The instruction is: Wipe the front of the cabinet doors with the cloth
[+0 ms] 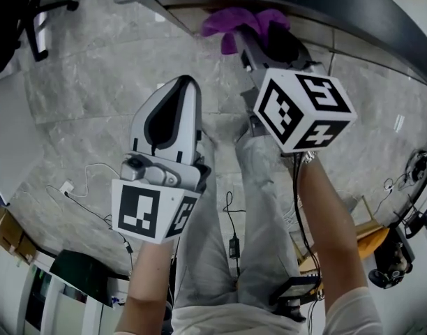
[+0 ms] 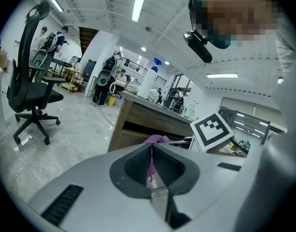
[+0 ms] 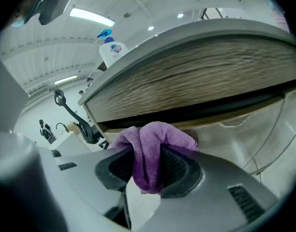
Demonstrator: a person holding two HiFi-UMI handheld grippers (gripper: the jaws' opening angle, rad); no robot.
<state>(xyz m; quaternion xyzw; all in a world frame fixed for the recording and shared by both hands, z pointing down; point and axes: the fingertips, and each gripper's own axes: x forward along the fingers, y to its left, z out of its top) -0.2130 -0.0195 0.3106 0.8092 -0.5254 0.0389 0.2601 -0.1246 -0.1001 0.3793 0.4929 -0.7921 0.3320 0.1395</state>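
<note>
My right gripper (image 1: 261,42) is shut on a purple cloth (image 1: 243,21) and holds it up against the wooden cabinet front (image 1: 199,9) just under the dark countertop. In the right gripper view the cloth (image 3: 149,151) bulges out between the jaws of that gripper (image 3: 147,164), right at the wood-grain door (image 3: 201,74) with its dark gap below. My left gripper (image 1: 185,84) hangs lower and to the left, away from the cabinet. Its jaws (image 2: 152,148) are shut with nothing in them; the cloth (image 2: 156,139) shows beyond their tips.
A spray bottle (image 3: 111,48) stands on the countertop above the door. A black office chair (image 2: 33,93) is off to the left on the marble floor (image 1: 88,89). Cables (image 1: 81,190) and a charger (image 1: 234,246) lie on the floor by the person's legs (image 1: 220,215).
</note>
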